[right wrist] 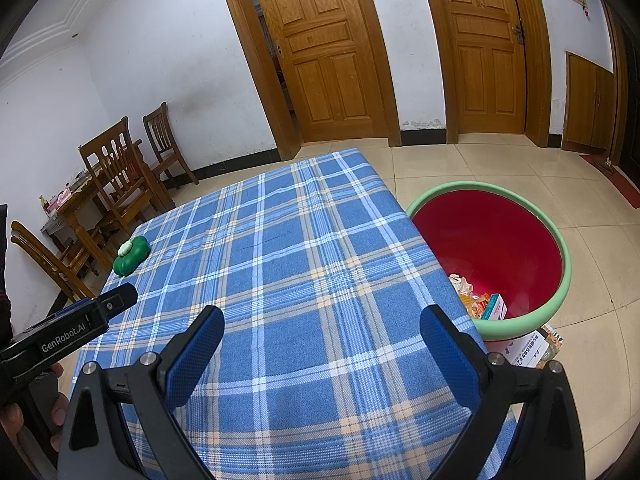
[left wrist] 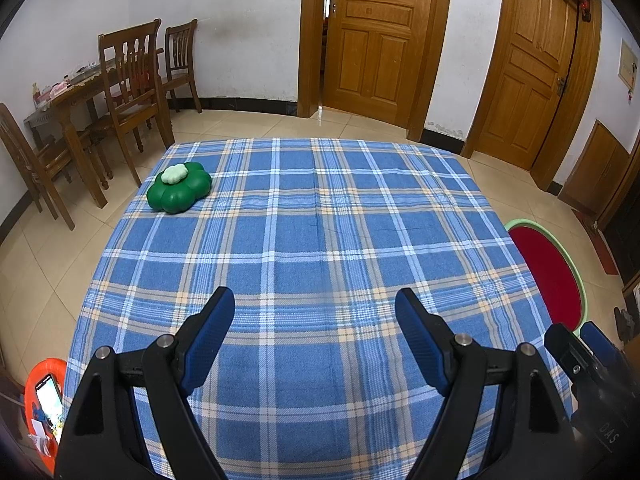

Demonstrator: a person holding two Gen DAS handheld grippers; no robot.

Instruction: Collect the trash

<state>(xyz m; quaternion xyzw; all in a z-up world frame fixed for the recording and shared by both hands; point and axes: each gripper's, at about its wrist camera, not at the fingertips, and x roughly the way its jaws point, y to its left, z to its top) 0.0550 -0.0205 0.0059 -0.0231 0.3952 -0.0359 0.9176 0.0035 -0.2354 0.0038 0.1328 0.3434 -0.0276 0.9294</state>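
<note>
Left gripper (left wrist: 314, 320): we see its jaws spread wide w/ nothing between them, blue pads (left wrist: 208, 336) hanging over the near part of the checked tablecloth (left wrist: 320, 220). Far ahead & to its left sits a green flower-shaped thing (left wrist: 179, 192) w/ a pale top, near the cloth's far left corner. To its right, off the table edge, we catch part of the red bin (left wrist: 548, 276) w/ a light green rim. At bottom left, below the table, there's an orange thing holding a lit phone (left wrist: 49, 400). Right gripper's black body pokes in at lower right.

Right gripper (right wrist: 322, 344): jaws also wide, empty, over the cloth's near right side. Just right of it & lower down stands the red bin, touching or almost touching the table edge; we can't tell which. Trash (right wrist: 480, 300) lies at its bottom: crumpled wrappers & a small box. A printed box (right wrist: 528, 348) lies on the floor by the bin's near side. The green flower thing is far ahead-left. Left gripper's side & a hand (right wrist: 24, 412) show at the left edge.
</note>
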